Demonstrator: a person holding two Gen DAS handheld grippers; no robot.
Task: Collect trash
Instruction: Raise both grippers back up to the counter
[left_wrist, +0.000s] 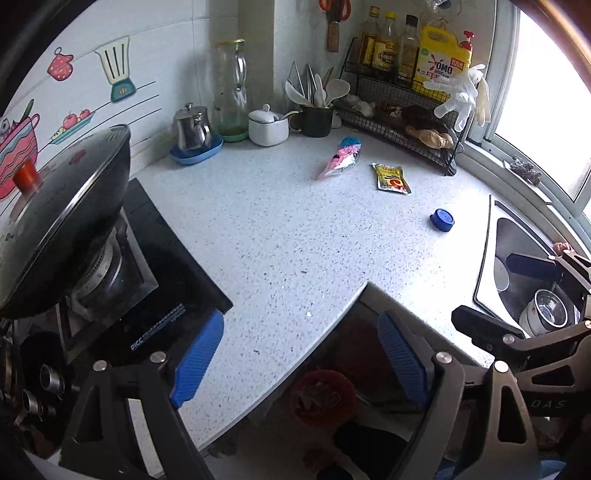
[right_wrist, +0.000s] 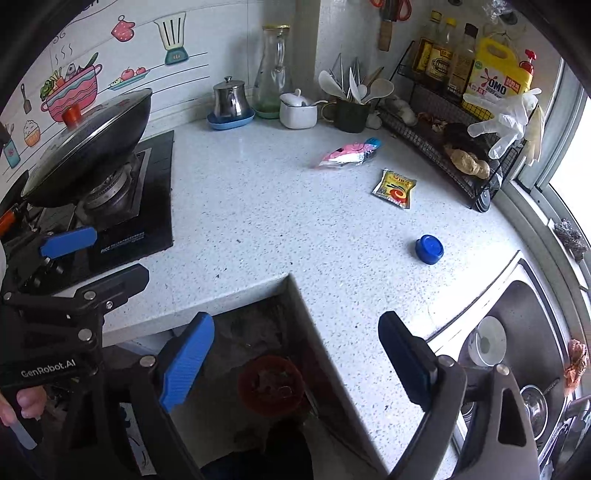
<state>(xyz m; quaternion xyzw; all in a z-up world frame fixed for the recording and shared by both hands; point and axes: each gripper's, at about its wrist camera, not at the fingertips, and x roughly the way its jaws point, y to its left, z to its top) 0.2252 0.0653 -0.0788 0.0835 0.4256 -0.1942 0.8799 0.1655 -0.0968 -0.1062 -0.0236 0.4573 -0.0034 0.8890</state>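
1. Trash is what I'm after, and a red bin (right_wrist: 271, 384) sits on the floor below the counter's inner corner, nearest to me; it seems to hold some scraps already, though I can't make out what.
2. My left gripper (left_wrist: 301, 363) has its fingers wide with nothing between them, hanging over the counter edge above that bin.
3. My right gripper (right_wrist: 295, 360) is likewise spread wide and empty, beside the sink (right_wrist: 532, 295).
4. Next out on the white counter (right_wrist: 258, 221) lies a blue bottle cap (right_wrist: 429, 249), alone and well apart from both grippers.
5. Beyond it is a yellow sachet (right_wrist: 394, 188), flat, near the wire rack (right_wrist: 443, 147).
6. Farthest is a pink-and-blue wrapper (right_wrist: 349, 153), towards the utensil cup.
7. My judgement: three pieces remain uncollected, so the job is partway at best; the cap looks the handiest next pick.
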